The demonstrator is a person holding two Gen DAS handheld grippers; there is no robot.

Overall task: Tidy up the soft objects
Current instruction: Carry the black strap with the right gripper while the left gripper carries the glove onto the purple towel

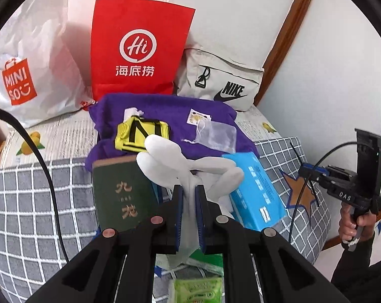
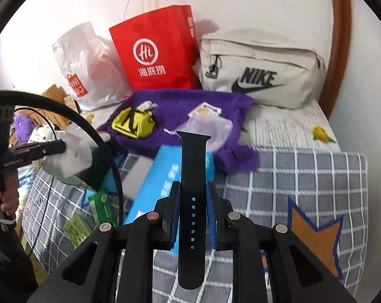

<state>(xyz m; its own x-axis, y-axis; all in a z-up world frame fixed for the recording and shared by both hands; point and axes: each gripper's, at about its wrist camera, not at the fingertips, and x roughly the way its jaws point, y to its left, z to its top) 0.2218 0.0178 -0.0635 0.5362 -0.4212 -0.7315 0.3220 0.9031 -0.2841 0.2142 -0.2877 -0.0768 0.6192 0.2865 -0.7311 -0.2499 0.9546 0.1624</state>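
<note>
- The left gripper (image 1: 189,197) has its jaws drawn almost together, pinching a thin neck of a white plush toy (image 1: 188,161); the toy's rounded, padded limbs splay out above the blue ribbed pads (image 1: 179,209).
- The right gripper (image 2: 192,202) has its jaws closed to a narrow gap on a black watch strap (image 2: 192,174), a smooth rubbery band held lengthwise, with a row of small holes showing blue.
- The plush toy hangs over a clutter on the bed: a dark green book (image 1: 119,192) to its left, a glossy blue box (image 1: 256,192) to its right.
- Behind lies a fuzzy purple cloth (image 1: 170,106), bearing a crumpled yellow pouch (image 1: 140,133) and a sheer mesh bag (image 1: 215,136).
- A grey checked blanket (image 2: 304,176) with an orange star patch covers the near bed.
- Against the wall stand a red paper bag (image 1: 140,48), a white plastic bag (image 1: 31,63) and a beige canvas bag (image 2: 261,70).
</note>
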